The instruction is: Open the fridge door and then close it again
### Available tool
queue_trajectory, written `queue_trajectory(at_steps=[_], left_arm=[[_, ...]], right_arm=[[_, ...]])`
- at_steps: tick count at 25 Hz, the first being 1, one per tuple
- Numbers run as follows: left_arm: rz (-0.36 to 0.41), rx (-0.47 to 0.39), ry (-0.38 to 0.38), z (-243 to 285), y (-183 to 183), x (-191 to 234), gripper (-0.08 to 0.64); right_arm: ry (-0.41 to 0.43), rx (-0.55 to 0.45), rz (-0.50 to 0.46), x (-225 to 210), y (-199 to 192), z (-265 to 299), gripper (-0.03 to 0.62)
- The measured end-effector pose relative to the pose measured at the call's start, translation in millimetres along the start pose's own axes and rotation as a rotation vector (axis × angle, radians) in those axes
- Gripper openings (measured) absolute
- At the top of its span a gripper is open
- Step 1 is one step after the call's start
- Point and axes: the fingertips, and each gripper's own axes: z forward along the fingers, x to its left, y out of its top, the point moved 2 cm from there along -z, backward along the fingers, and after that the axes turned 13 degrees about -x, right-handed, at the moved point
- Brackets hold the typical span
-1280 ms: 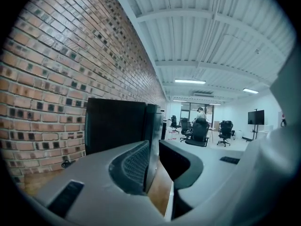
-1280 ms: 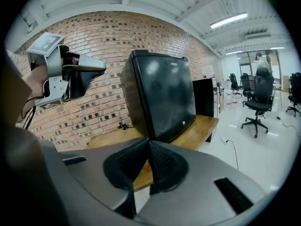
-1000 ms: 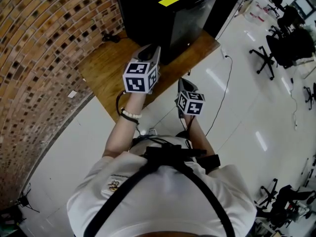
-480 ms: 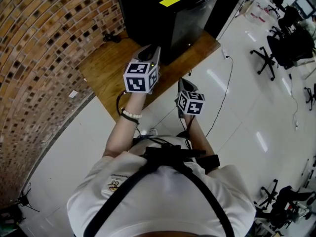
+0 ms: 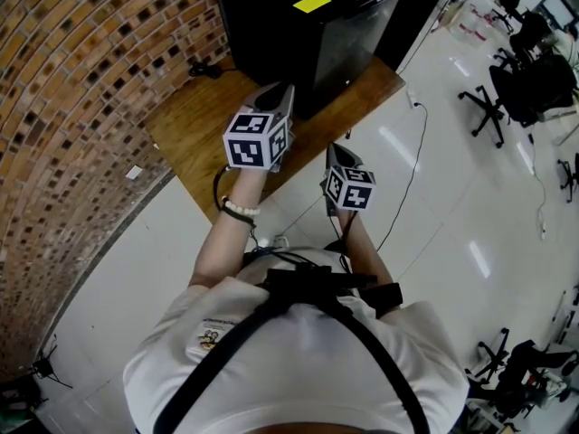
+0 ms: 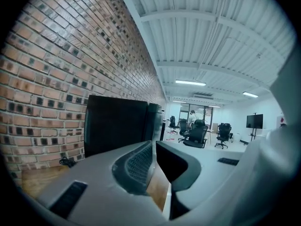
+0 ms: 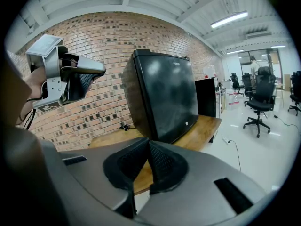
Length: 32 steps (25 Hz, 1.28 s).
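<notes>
Fridge (image 5: 308, 34) door (image 7: 171, 98) is looking shut, so we are judging that the opening step is not yet begun. Nearest us, we are holding the right gripper (image 7: 148, 142) with its jaws together and empty. Ahead of it, the left gripper (image 6: 154, 143) is hovering short of the fridge. Its jaws have just been closing to a narrow gap with nothing between them. Beyond, the fridge is standing on the bench (image 5: 194, 125) by the wall (image 5: 81, 89). Next we are needing to reach a door edge and hook it, as no handle is showing.
</notes>
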Motion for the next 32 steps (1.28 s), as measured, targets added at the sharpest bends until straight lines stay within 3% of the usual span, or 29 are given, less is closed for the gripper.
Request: queue_trajectory(at_steps=[17,20,25,32], left_arm=[[0.002,0.013,0.022,2,-6,12,0.031],[0.004,0.016,0.027,2,-7,14,0.031],[0.015,0.028,0.029,4,-9,17,0.032],[0.039,0.055,0.041,14,-15,34,0.032]], right_arm=[[0.005,0.021,-0.011,5,-7,18,0.011],[-0.031,0.027,-0.038,2,-10,31,0.032],[-0.071,0.027,-0.018,-5,-12,63,0.172],[-0.096,0.045,-0.024,-10,-16,123,0.221]])
